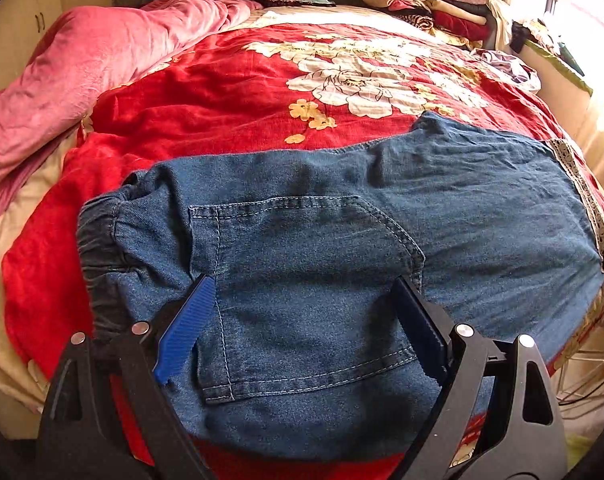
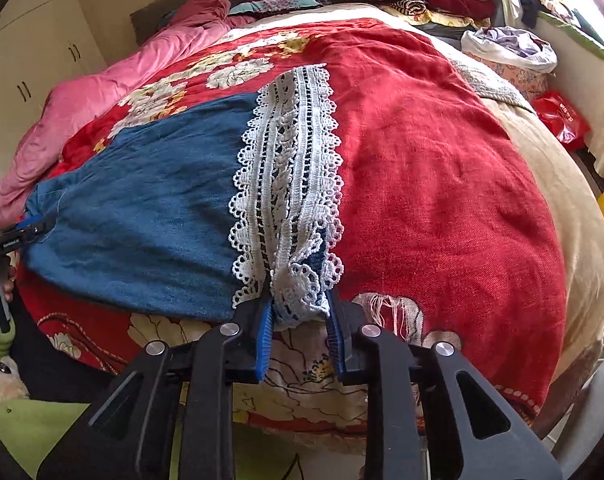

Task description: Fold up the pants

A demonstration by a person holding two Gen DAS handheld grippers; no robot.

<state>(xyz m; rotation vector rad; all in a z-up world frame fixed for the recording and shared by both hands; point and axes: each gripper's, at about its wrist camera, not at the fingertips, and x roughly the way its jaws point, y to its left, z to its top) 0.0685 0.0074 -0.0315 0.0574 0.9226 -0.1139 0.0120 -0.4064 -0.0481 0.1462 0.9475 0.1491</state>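
- Denim fills the left wrist view: the pants (image 1: 342, 208) lie flat across a red blanket (image 1: 205, 92) on the bed, waistband (image 1: 97, 248) at the left of the picture, lace hem (image 1: 582, 184) far off at the right.
- Left gripper (image 1: 306, 320) hangs over the seat end with its blue pads (image 1: 185, 328) spread wide, one either side of the back pocket (image 1: 302, 292). The cloth lies flat between them; neither pad looks to press or bunch it, so I judge nothing is pinched here.
- Beyond the pants sit a pink quilt (image 1: 93, 60) and a stack of folded clothes (image 1: 422, 0), well apart from the work.
- Right wrist view: the pants (image 2: 141, 220) run leftward from the tool, so their long axis goes across the bed from one hand to the other.
- Right gripper (image 2: 299, 312) sits at the near corner of the lace hem (image 2: 289, 184), jaws drawn narrow with the lace bunched up between the pads; it reads as pinching the hem.
- Left gripper (image 2: 33, 226) shows at the far left edge of this view, at the opposite end of the denim.
- Judgement: the right hand is nearer the hem and the left nearer the waist, so the fold likely turns on carrying the hem along that long axis toward the waistband; the left still needs a hold first.
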